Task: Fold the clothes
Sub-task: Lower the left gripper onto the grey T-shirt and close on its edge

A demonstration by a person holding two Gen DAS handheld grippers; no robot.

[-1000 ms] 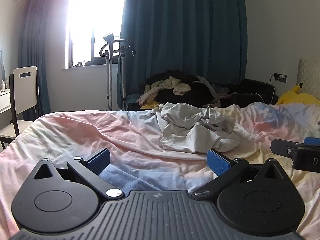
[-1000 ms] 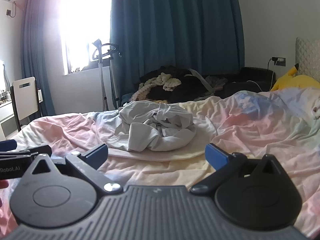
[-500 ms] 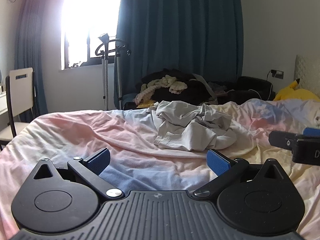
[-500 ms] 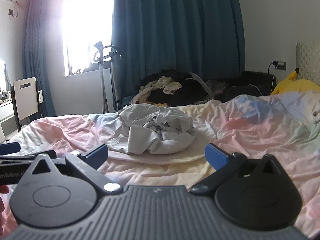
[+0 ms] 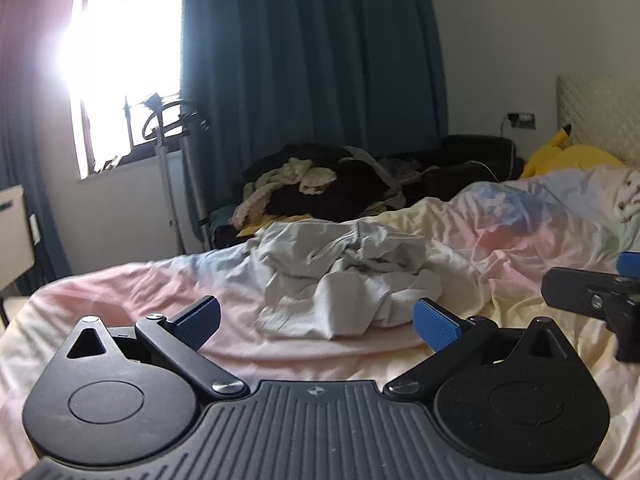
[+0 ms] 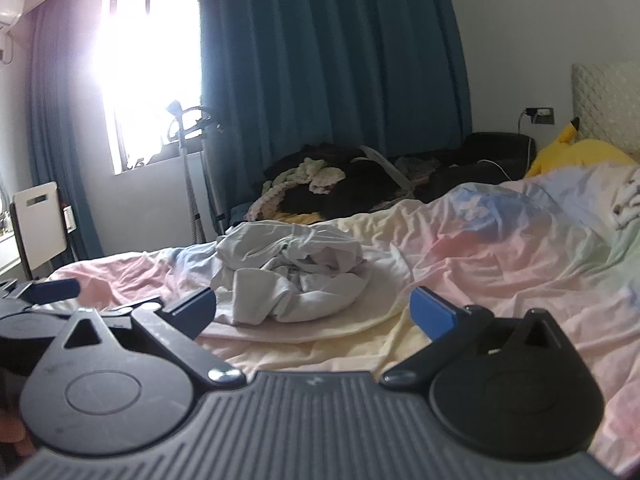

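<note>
Bedding in washed-out pink, yellow and blue covers the bed [image 5: 120, 292] across the left wrist view. On it, towards the far edge and roughly midway along that edge, lies a crumpled white garment [image 5: 344, 276], bunched into a loose heap with a flap trailing towards the camera. The left gripper [image 5: 316, 320] hovers above the near part of the bed with its blue-padded fingers [image 5: 200, 318] spread wide apart, nothing between them; the garment sits beyond the tips, not touched. At the right edge of this view part of the right gripper [image 5: 592, 300] shows, black with a blue pad. Past the far edge of the bed is a dark pile of clothes [image 5: 320, 188], with teal curtains [image 5: 312, 60] and a bright window [image 5: 120, 68] behind. A yellow plush toy [image 5: 568, 156] rests by the headboard corner.

From the right wrist view, the right gripper [image 6: 312, 312] also stands wide open and empty above the bed [image 6: 500, 260], its blue pads [image 6: 432, 312] well apart. The white garment [image 6: 288, 272] lies ahead of it, slightly left of the gap, near the far edge and untouched. The left gripper [image 6: 44, 292] pokes in at the left edge. A white chair [image 6: 38, 220] stands by the wall beyond the bed's left corner.
</note>
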